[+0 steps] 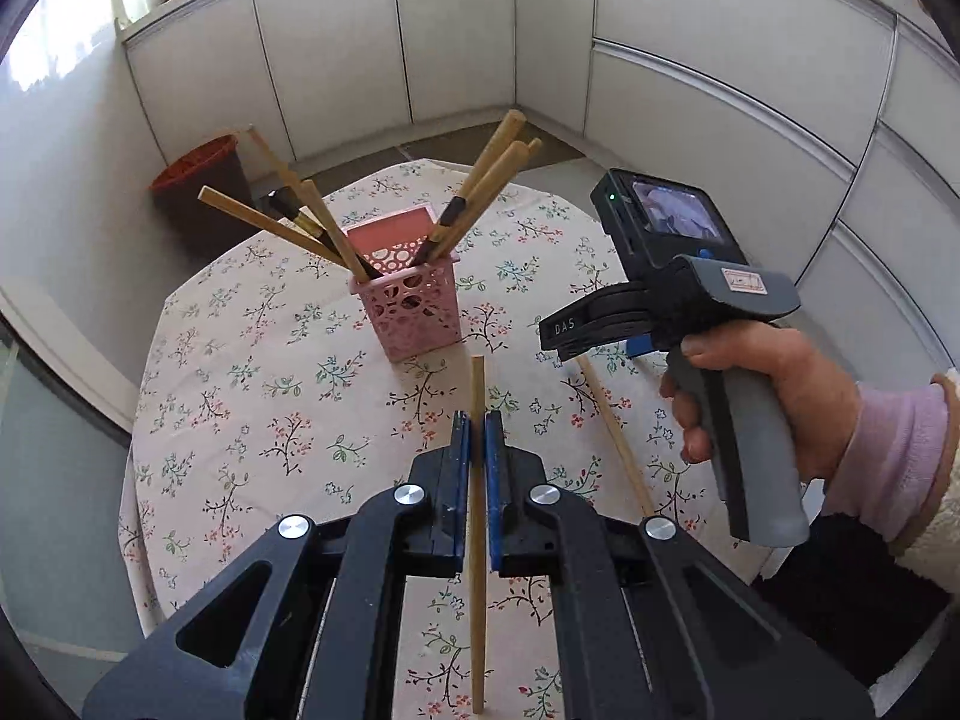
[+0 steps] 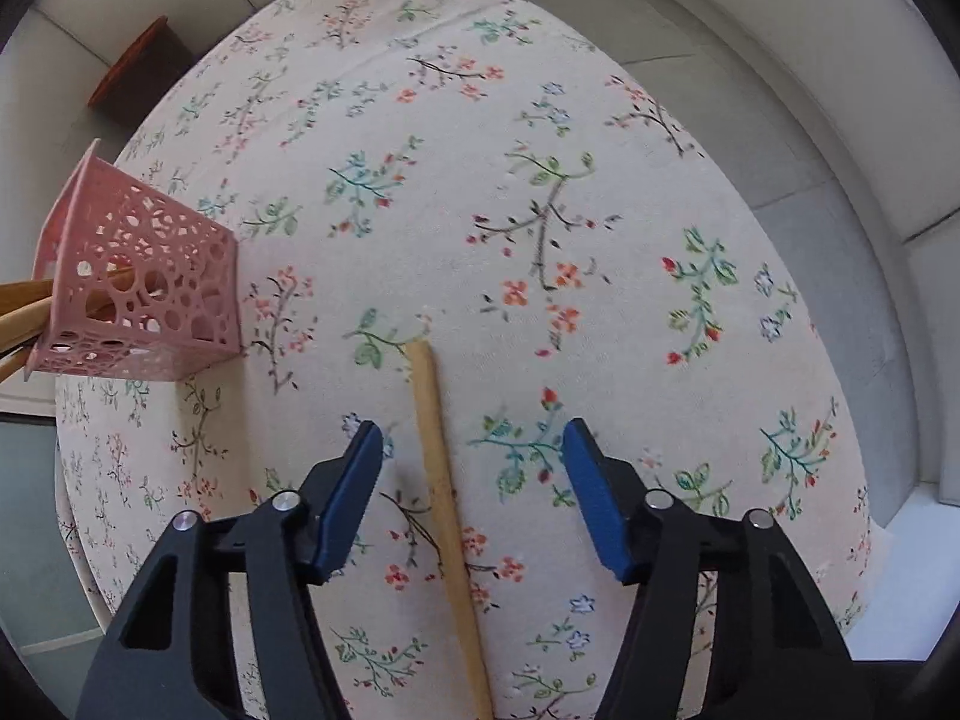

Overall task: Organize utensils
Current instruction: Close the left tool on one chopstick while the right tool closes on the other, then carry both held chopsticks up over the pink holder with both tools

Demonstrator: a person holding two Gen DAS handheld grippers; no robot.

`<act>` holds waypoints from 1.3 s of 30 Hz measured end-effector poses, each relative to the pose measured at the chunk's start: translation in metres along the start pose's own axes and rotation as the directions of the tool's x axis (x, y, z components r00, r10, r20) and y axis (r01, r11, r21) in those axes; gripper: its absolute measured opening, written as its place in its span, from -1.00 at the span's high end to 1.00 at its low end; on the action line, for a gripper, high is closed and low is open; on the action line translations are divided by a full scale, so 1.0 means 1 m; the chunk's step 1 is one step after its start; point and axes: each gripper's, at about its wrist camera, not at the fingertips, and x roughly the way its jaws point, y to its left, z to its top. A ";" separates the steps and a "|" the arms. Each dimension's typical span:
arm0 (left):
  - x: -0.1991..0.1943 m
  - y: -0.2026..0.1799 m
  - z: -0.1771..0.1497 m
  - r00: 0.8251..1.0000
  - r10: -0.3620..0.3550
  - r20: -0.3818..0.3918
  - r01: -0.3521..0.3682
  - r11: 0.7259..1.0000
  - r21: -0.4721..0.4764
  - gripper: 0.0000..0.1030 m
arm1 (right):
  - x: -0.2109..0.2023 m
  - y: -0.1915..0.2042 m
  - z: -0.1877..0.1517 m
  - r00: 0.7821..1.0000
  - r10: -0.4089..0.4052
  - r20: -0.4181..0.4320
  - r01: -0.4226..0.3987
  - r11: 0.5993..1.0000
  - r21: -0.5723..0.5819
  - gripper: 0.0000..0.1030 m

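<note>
My left gripper (image 1: pixel 477 420) is shut on a wooden chopstick (image 1: pixel 477 384), held above the table with its tip toward the pink perforated basket (image 1: pixel 414 306). Several wooden chopsticks (image 1: pixel 492 180) stand in that basket, leaning left and right. A second chopstick (image 2: pixel 444 498) lies flat on the floral cloth. My right gripper (image 2: pixel 474 438) points down over it, open, with the stick between the blue pads (image 2: pixel 354 480) and touching neither. The basket (image 2: pixel 138 282) is at the left in the right wrist view. The left wrist view shows the right gripper (image 1: pixel 591 345) over that lying chopstick (image 1: pixel 612 432).
The round table (image 1: pixel 240 360) has a floral cloth. A person's hand (image 1: pixel 780 384) in a pink sleeve holds the right gripper. A dark bin with an orange rim (image 1: pixel 198 180) stands on the floor beyond the table. White cabinets (image 1: pixel 336 48) line the walls.
</note>
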 end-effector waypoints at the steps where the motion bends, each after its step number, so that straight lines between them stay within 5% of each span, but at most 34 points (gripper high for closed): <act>1: 0.000 0.001 0.001 1.000 0.000 0.005 0.000 1.000 -0.006 0.92 | 0.000 0.003 0.001 1.000 -0.015 0.007 0.015 1.000 -0.012 -0.02; 5: -0.003 0.004 0.004 1.000 -0.001 0.023 0.002 1.000 -0.029 0.92 | 0.001 -0.001 0.004 1.000 -0.016 0.009 0.016 1.000 -0.008 0.83; 9: -0.015 0.005 0.006 0.999 -0.017 0.049 0.020 0.999 -0.047 0.92 | -0.016 -0.030 -0.002 0.992 0.126 0.032 -0.127 0.990 0.054 0.83; 12: -0.024 0.007 0.005 0.997 -0.040 0.068 0.045 0.997 -0.070 0.92 | -0.060 -0.042 -0.022 0.961 0.238 0.143 -0.240 0.971 -0.002 0.83; 14: -0.030 0.010 0.003 0.995 -0.053 0.082 0.060 0.994 -0.092 0.92 | -0.101 -0.046 -0.044 0.921 0.309 0.236 -0.293 0.951 -0.101 0.83; 18: -0.048 0.016 0.000 0.991 -0.068 0.115 0.086 0.984 -0.159 0.92 | -0.167 -0.044 -0.082 0.857 0.373 0.355 -0.293 0.920 -0.261 0.84; 24: -0.082 0.015 0.010 0.982 -0.064 0.177 0.097 0.978 -0.185 0.92 | -0.230 -0.046 -0.106 0.802 0.400 0.444 -0.257 0.901 -0.349 0.85; 36: -0.147 0.023 0.087 0.937 0.003 0.348 0.052 0.988 -0.148 0.92 | -0.362 -0.053 -0.072 0.627 0.440 0.643 -0.260 0.896 -0.360 0.84; 39: -0.151 0.029 0.107 0.922 0.042 0.386 0.020 0.988 -0.156 0.92 | -0.374 -0.046 -0.054 0.604 0.448 0.659 -0.261 0.893 -0.368 0.84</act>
